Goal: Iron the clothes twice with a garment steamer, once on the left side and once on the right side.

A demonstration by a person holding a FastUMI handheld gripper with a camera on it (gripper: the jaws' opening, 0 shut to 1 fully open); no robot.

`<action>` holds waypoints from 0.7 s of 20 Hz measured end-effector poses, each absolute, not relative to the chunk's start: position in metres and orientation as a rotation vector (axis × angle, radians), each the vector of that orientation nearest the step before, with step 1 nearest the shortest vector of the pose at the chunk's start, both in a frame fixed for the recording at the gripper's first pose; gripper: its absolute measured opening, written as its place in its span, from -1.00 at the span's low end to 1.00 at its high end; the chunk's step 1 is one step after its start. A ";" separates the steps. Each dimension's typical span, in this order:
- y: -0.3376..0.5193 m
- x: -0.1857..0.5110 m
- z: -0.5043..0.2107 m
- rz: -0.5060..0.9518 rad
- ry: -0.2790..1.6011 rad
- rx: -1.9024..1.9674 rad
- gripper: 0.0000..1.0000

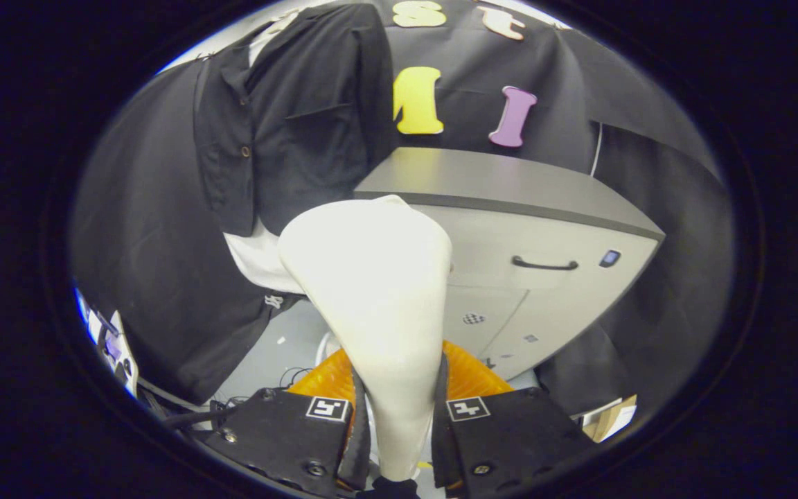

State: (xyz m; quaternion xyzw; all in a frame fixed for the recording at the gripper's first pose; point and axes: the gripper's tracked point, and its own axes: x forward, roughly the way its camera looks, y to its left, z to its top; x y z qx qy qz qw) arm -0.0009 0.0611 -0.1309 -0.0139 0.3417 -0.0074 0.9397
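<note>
My gripper [399, 416] is shut on the white garment steamer [378, 298], both fingers pressing on its narrow handle. The steamer's wide head rises ahead of the fingers and points up and away. Beyond it and to the left hangs a black jacket [295, 125] over a white shirt [257, 256], whose hem shows below the jacket. The steamer head sits close to the jacket's lower right hem; I cannot tell whether they touch. An orange ribbed base [472, 374] shows behind the handle, just past the fingers.
A grey cabinet [544, 256] with a dark top, a black handle and a small blue panel stands to the right of the steamer. Cables [184, 416] and a cardboard box [614, 419] lie low on the grey floor. Black cloth walls the booth.
</note>
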 end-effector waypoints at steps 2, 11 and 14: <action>0.044 -0.012 -0.130 -0.048 0.700 -0.015 -0.24; -0.012 -0.057 -0.130 -0.154 0.724 0.050 -0.23; -0.022 -0.063 -0.133 -0.168 0.737 0.054 -0.24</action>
